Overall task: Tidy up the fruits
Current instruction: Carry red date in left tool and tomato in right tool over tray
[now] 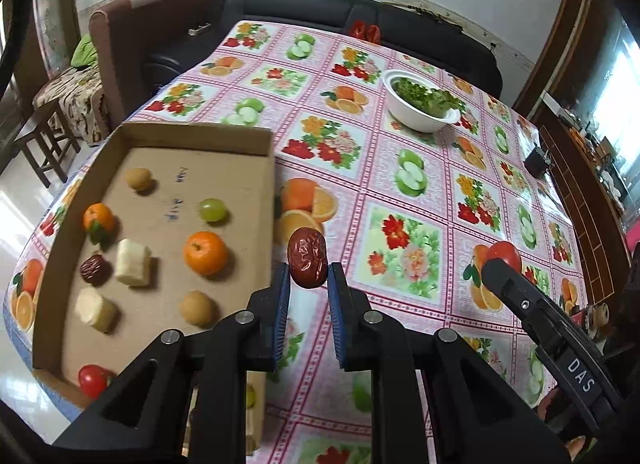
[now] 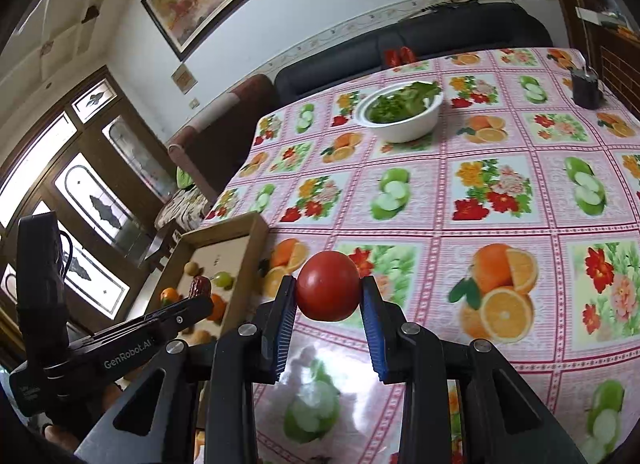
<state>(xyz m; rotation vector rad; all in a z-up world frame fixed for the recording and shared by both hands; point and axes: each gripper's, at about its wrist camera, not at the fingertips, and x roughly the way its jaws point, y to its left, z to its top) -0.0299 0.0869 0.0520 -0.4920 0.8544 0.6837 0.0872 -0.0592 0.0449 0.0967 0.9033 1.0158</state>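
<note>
Red date pinched between left gripper jaws, lifted above table just right of cardboard tray; tomato clamped in right gripper, further right. Inside tray already: oranges, banana pieces, grape, another date, another tomato. Seemingly near done, these two still to place

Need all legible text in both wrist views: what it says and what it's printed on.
"DAS": white letters on the right gripper body, seen in the left wrist view.
"GenRobot.AI": white letters on the left gripper body, seen in the right wrist view.
Blue handwriting on the cardboard box floor: not readable.
Small print on the left gripper's rear block: too blurred to read.
</note>
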